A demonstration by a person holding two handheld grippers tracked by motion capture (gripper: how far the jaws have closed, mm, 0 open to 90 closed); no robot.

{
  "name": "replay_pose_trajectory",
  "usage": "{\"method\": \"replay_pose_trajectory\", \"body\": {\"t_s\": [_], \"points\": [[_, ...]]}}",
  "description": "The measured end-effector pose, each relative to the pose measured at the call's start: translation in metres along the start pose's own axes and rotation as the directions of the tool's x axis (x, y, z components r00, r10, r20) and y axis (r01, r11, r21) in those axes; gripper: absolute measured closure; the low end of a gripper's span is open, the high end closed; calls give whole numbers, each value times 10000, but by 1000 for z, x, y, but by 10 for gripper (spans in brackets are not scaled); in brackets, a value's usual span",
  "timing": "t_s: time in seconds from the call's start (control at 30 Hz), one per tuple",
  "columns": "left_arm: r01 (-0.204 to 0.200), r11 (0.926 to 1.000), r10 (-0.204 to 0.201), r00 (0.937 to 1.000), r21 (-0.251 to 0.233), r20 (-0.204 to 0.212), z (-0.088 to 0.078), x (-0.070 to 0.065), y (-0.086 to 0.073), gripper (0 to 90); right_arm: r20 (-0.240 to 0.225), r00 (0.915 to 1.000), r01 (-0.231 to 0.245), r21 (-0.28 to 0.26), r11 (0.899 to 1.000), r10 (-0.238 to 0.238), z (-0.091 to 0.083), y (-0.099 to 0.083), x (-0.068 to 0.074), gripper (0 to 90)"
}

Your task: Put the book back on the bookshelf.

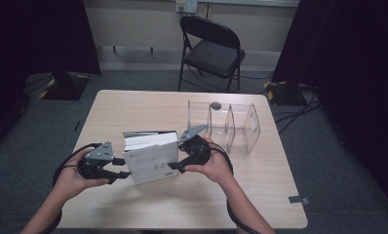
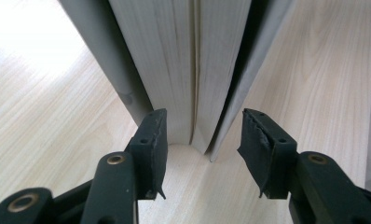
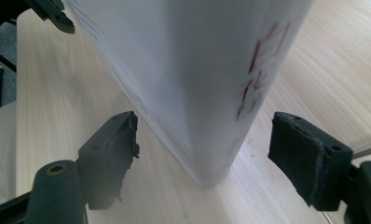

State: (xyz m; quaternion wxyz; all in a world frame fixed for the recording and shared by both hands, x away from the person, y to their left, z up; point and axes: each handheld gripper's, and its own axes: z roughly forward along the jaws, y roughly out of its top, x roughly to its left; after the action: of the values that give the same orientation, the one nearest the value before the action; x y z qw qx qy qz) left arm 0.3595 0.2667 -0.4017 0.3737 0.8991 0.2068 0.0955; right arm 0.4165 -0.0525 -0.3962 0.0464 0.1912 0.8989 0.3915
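In the high view, a person is bringing both tools in on a white book that is standing upright on the wooden table. The left gripper is sitting at the book's left end and the right gripper at its right end, so the book is lying between the two. A clear acrylic organizer with dividers is standing beyond the right gripper, toward the far side of the table, with a black folding chair behind it on the floor.

In the left gripper view, the left gripper is holding its jaws apart, straddling the page edges of the book without clamping them; the pages are parting slightly just ahead of the jaws.

In the right gripper view, the right gripper is likewise gaping wide, with the book's spine corner standing between and just beyond its jaws. Red lettering is running down the spine, but it is too blurred to read; small marks on the cover in the high view are also illegible.

The step in hand seems to be lining up for a two-ended grasp. Next, each gripper probably needs to slide forward and close squarely on the book's ends, so it can be lifted, likely toward the organizer.
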Motion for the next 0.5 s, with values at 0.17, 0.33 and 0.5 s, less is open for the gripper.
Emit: {"method": "replay_pose_trajectory", "body": {"t_s": [0.17,0.33,0.5], "points": [[208,9997,-208,9998,123,-15,1,0,-5,505,-33,10000,90,123,9999,-90,2,4,0,225],[454,9988,-453,9990,205,-22,7,0,-20,477,-260,9994,225,27,9997,-224,3,9,-2,226],[689,9973,-686,9976,268,-118,11,1,-32,455,-309,9987,403,107,9991,-400,2,13,-1,233]]}}
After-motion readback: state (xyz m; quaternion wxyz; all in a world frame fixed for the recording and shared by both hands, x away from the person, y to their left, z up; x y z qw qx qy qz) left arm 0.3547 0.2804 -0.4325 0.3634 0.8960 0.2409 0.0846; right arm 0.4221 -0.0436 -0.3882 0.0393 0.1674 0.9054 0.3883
